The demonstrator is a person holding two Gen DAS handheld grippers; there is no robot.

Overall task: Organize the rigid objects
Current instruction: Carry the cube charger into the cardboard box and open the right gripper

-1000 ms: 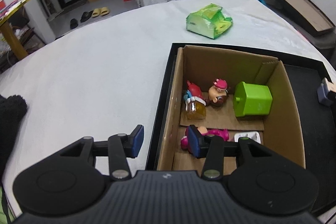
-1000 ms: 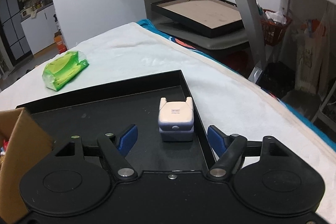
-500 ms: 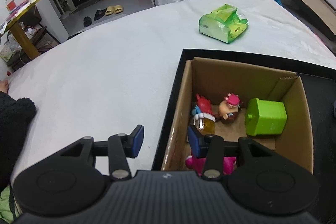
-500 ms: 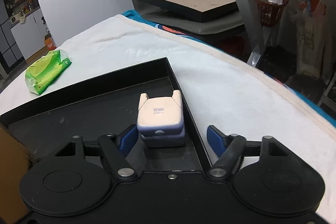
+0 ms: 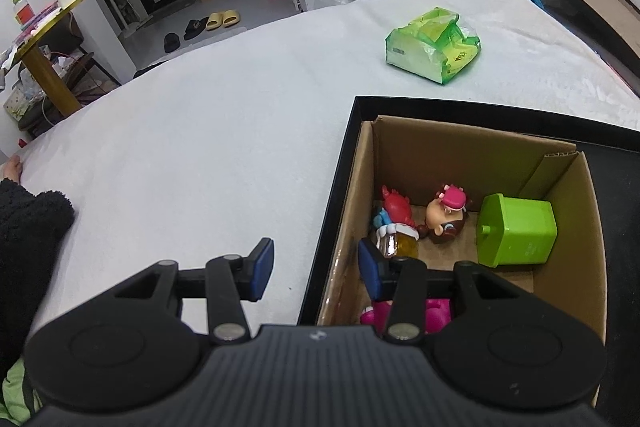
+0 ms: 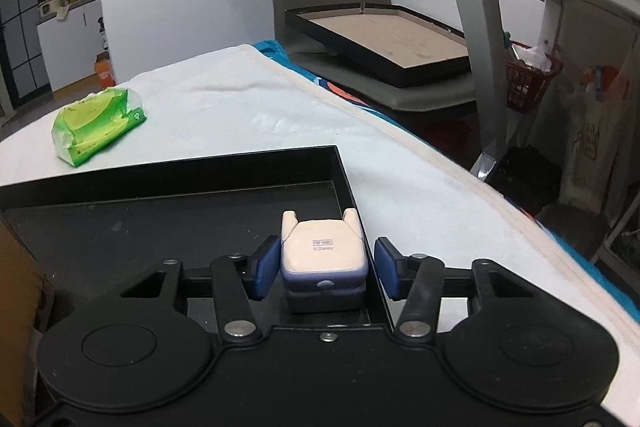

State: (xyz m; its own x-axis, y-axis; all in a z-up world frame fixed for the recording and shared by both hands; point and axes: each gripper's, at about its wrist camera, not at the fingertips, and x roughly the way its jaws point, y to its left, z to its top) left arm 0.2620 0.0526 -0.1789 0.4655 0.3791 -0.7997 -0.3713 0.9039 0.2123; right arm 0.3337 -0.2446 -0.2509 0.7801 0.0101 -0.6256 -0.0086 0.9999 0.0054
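Observation:
A small cream-and-lavender toy case point(image 6: 324, 251) stands in the near right corner of the black tray point(image 6: 180, 167). My right gripper point(image 6: 326, 269) has the case between its closing jaws; the left pad point(image 6: 266, 267) is against it, while a narrow gap shows at the right pad. A cardboard box point(image 5: 576, 227) in the tray point(image 5: 344, 163) holds a green cube point(image 5: 520, 235), a red figure point(image 5: 396, 207), a pink-hatted figure point(image 5: 446, 215), an amber jar point(image 5: 400, 245) and a pink toy point(image 5: 436, 311). My left gripper point(image 5: 316, 271) is open, astride the box's left wall without touching it.
A green tissue pack point(image 5: 432, 45) lies on the white cloth beyond the tray. A black fleecy sleeve point(image 5: 28, 235) rests at the left edge. To the right, the table drops off beside a grey chair with a framed board point(image 6: 384, 43) on it.
The right gripper has moved forward around the toy case and its jaws have narrowed towards it. The left gripper's view has tilted up a little; its jaws keep the same width.

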